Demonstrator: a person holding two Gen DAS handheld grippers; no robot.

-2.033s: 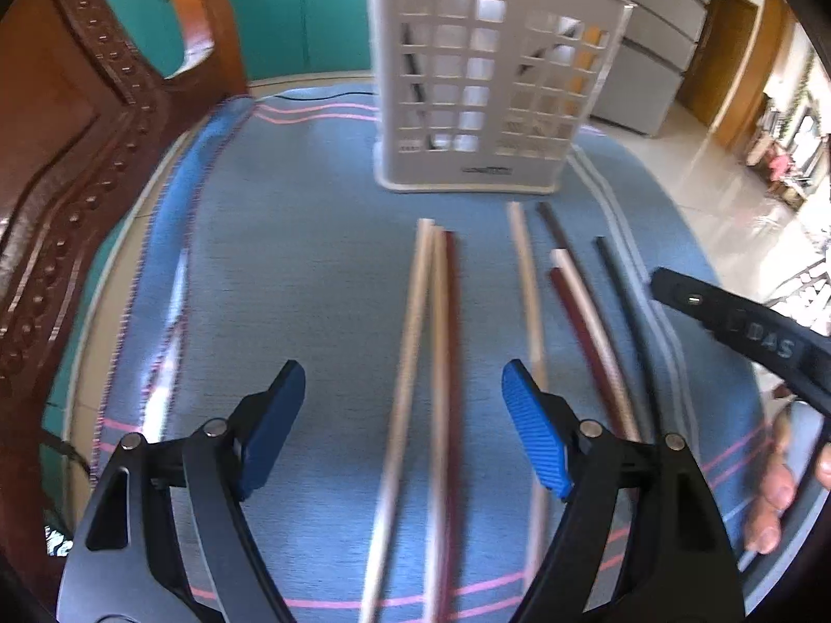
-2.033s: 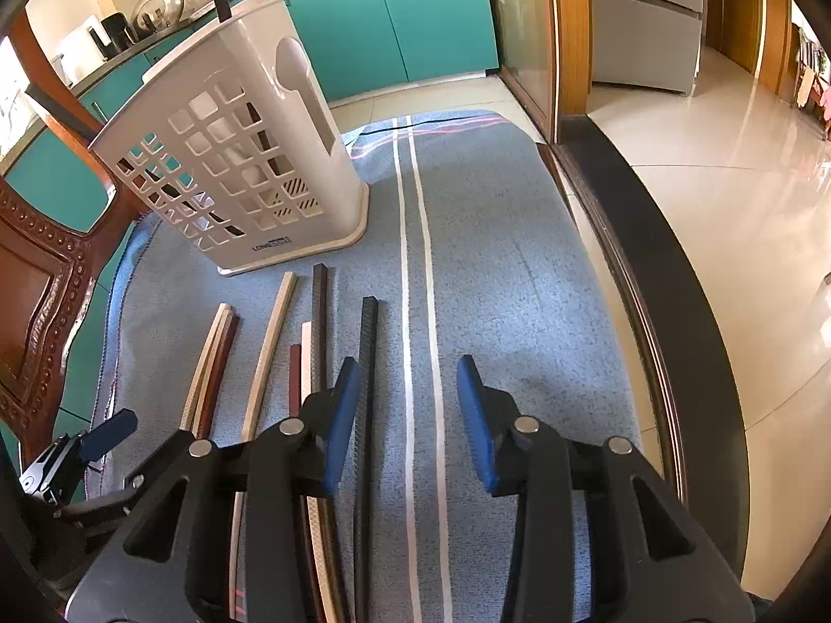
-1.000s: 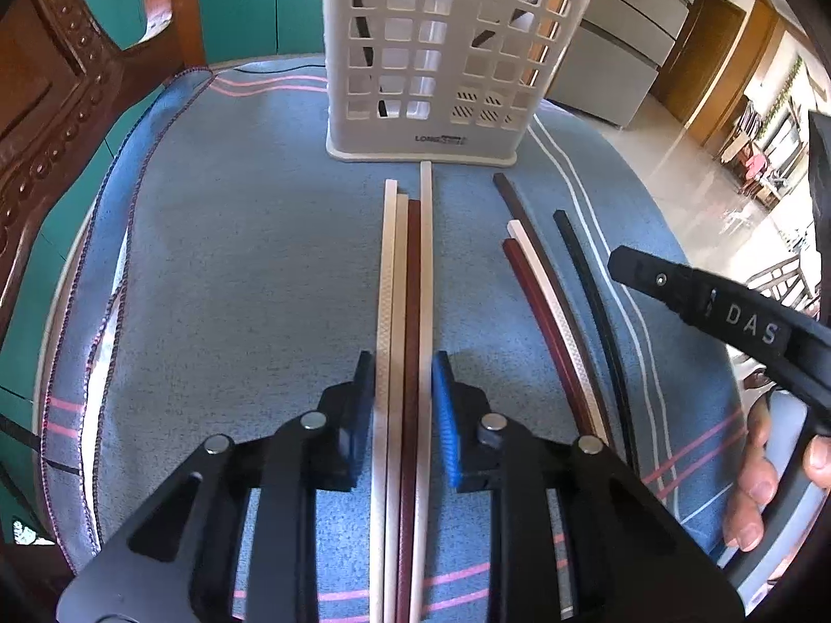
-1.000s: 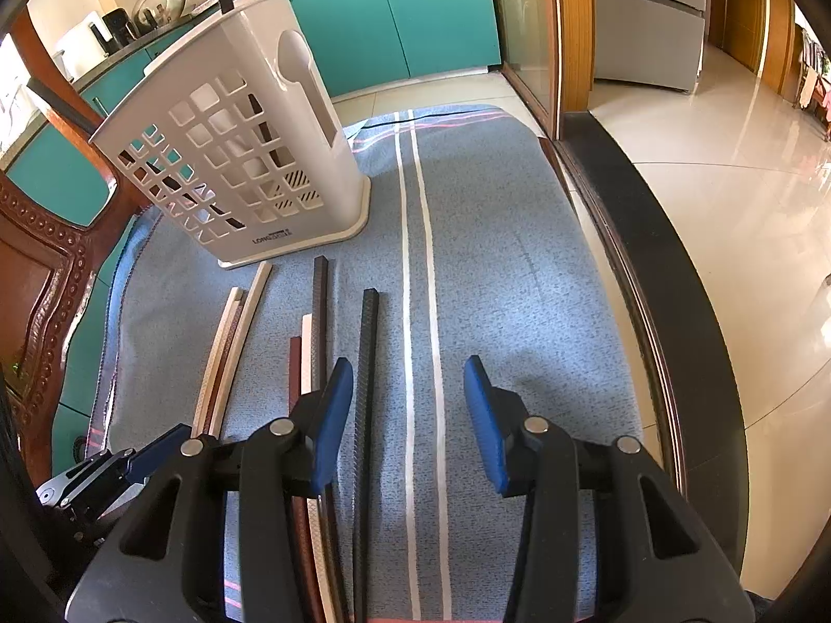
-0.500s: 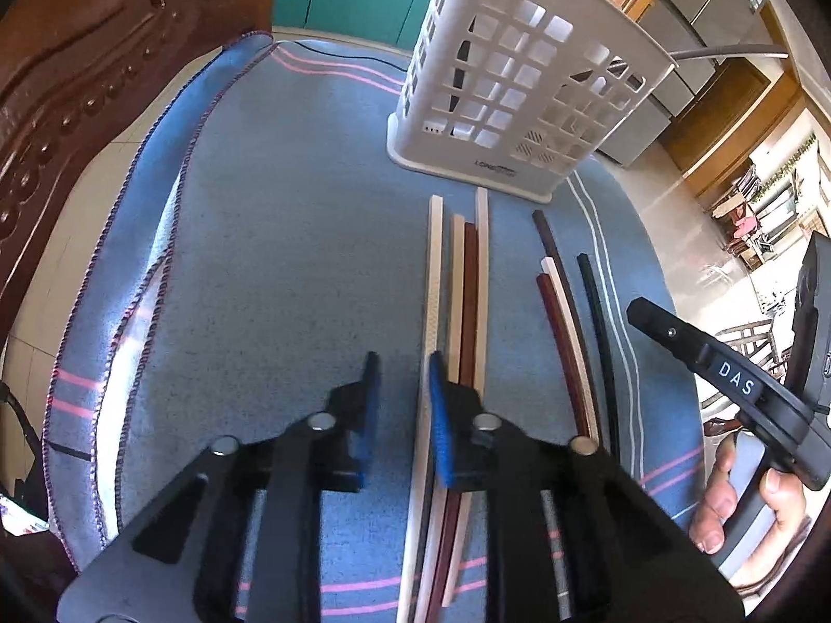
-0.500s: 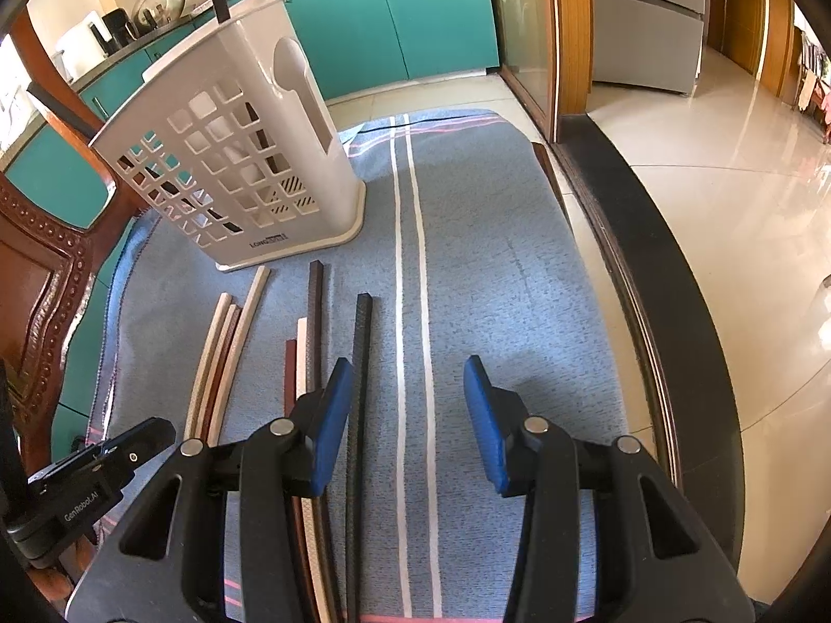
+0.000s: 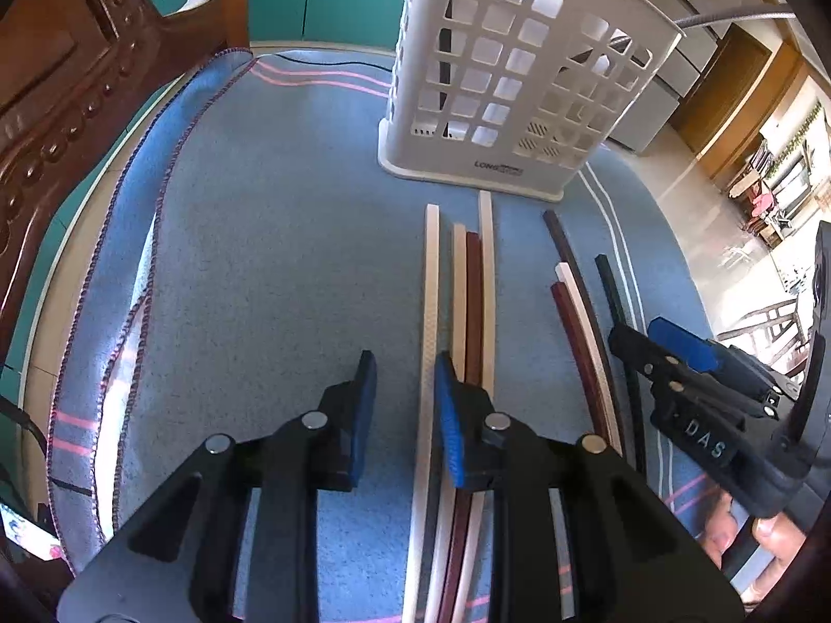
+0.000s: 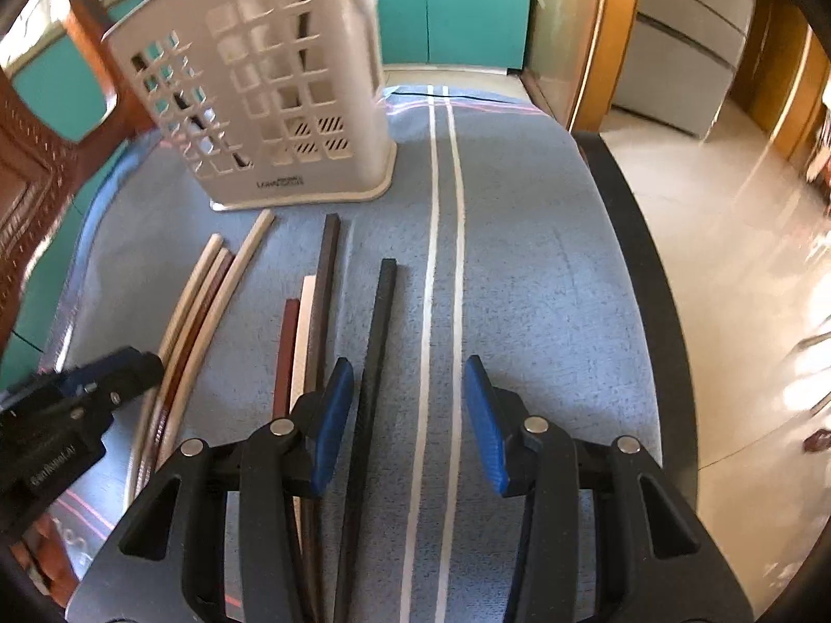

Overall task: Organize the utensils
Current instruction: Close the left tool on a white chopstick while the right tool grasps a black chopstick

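Note:
Several chopsticks lie side by side on a blue cloth (image 7: 259, 270). A group of cream and dark red chopsticks (image 7: 470, 285) lies left; a second group (image 7: 576, 301) with a black chopstick (image 8: 379, 342) lies right. A white slotted basket (image 7: 509, 78) stands beyond them, also in the right wrist view (image 8: 291, 104). My left gripper (image 7: 405, 400) is open a little, with one cream chopstick (image 7: 428, 322) lying between its pads. My right gripper (image 8: 410, 415) is open over the cloth, the black chopstick just inside its left pad.
A carved wooden chair back (image 7: 57, 83) rises at the left. The table's dark edge (image 8: 659, 322) runs along the right, with tiled floor beyond. Teal cabinets (image 8: 457, 5) stand behind the basket. White stripes (image 8: 441, 270) run down the cloth.
My left gripper closed on the cream and red chopsticks, slid them together, then shifted left and opened slightly. My right gripper has swung left and forward toward the black chopstick.

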